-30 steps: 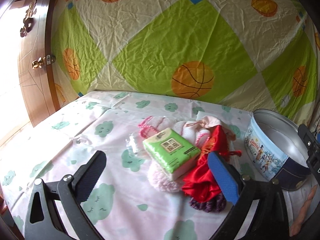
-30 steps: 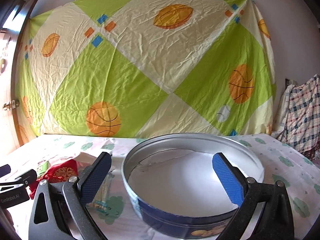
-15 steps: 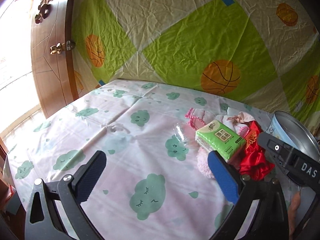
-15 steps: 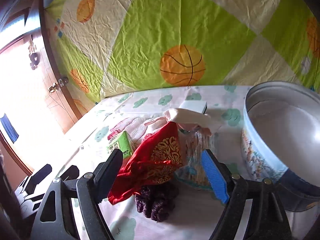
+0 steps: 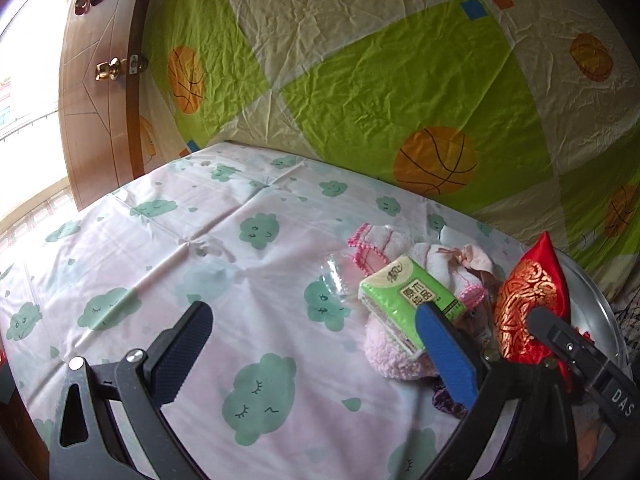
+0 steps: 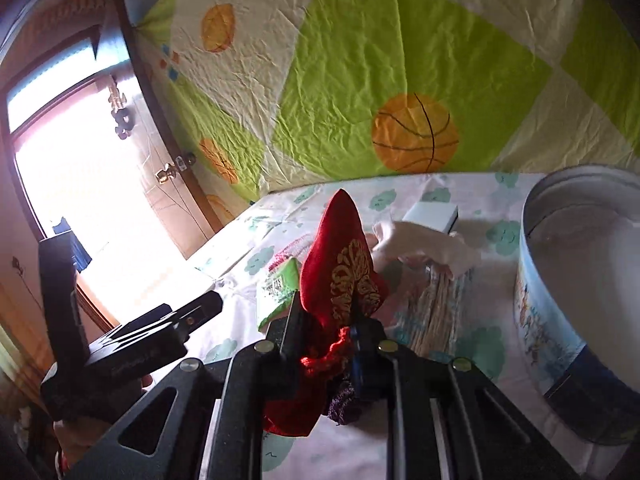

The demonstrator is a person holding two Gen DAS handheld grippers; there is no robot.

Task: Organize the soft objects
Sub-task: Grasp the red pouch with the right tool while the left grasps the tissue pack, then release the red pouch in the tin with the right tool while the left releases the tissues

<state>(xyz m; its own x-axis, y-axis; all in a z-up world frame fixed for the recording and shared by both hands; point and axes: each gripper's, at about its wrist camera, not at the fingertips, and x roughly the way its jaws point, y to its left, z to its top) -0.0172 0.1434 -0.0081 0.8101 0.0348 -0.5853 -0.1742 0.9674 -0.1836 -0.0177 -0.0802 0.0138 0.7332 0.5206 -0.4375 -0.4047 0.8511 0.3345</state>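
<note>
Cloud-printed bedding is carrying one green tissue pack and one pink fluffy piece toward its right edge, seen through the left gripper, whose fingers are gaping wide. From the right wrist, the right gripper is pinching one red embroidered pouch, raised beside one round tin.

Black tool, blue pads, silver screws

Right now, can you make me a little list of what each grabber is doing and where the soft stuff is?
right gripper: shut on the red embroidered pouch, lifted
left gripper: open, holding nothing
green tissue pack: lying on a fluffy pink cloth
round tin: open, beside the pile
surface: cloud-print sheet
</note>
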